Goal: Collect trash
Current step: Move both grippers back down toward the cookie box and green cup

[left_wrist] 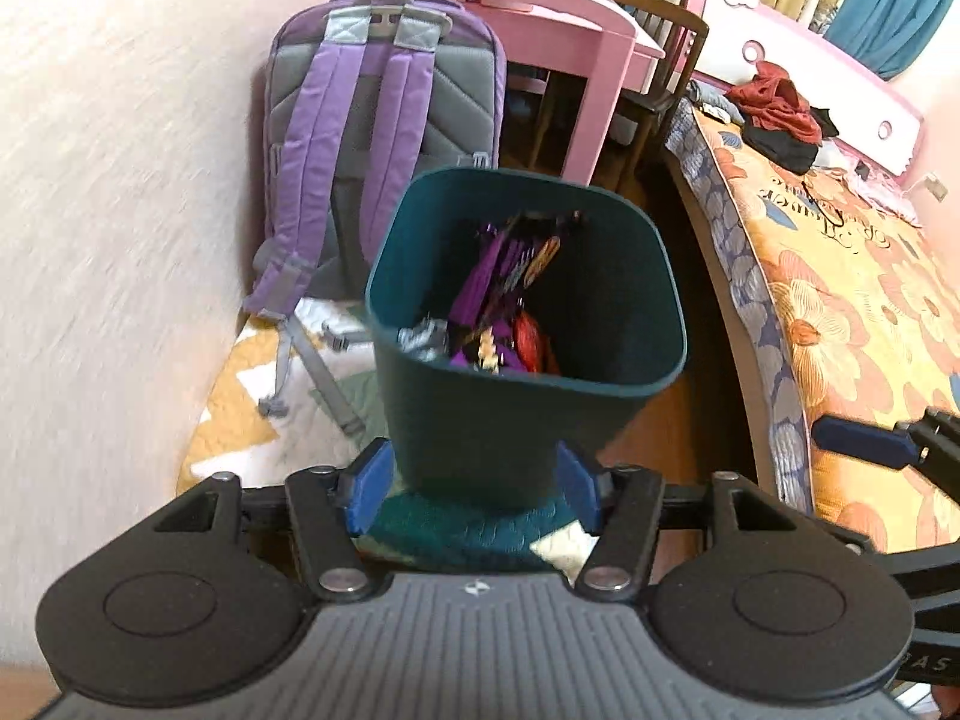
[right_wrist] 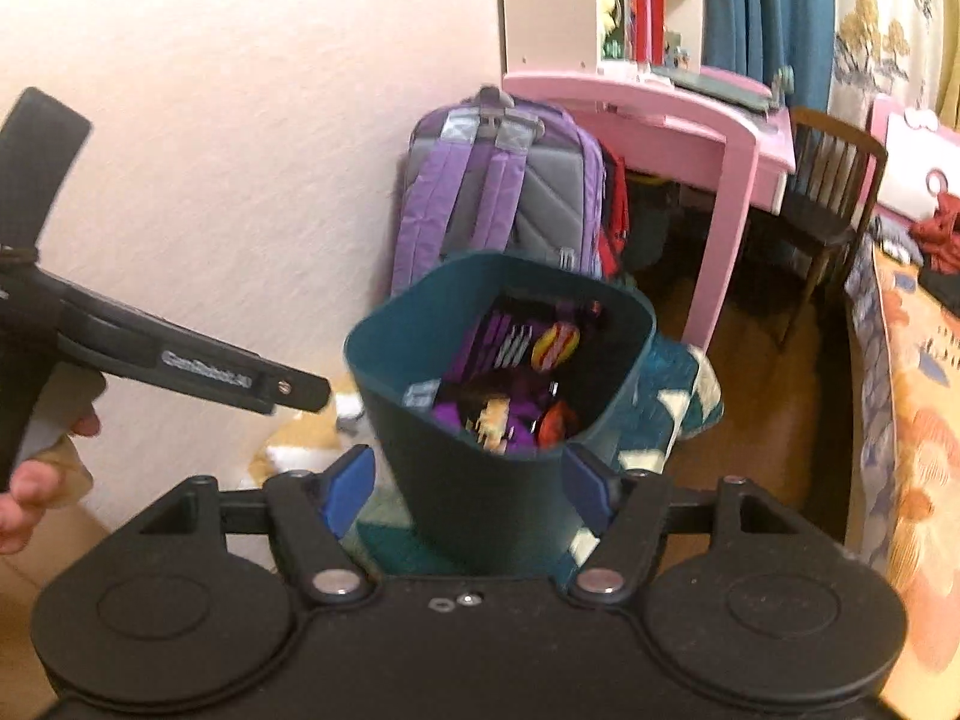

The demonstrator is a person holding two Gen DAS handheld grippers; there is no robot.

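Observation:
A dark teal bin (left_wrist: 528, 420) stands on the floor mat, and both views look down into it. Crumpled purple, red and yellow wrappers (left_wrist: 504, 300) lie inside. My left gripper (left_wrist: 474, 489) is open, its blue pads (left_wrist: 366, 492) apart on the near side of the bin, with nothing held. My right gripper (right_wrist: 468, 489) is open too and frames the bin (right_wrist: 480, 480) the same way, nothing pressed between its pads. The wrappers (right_wrist: 510, 384) show in this view as well. The left gripper's body (right_wrist: 180, 360) reaches in from the left, held by a hand (right_wrist: 36, 480).
A purple and grey backpack (left_wrist: 372, 138) leans on the wall behind the bin. Further back are a pink desk (left_wrist: 540, 18) and a wooden chair (left_wrist: 660, 60). A bed with an orange floral cover (left_wrist: 840, 300) runs along the right. A patchwork mat (left_wrist: 270, 396) covers the floor.

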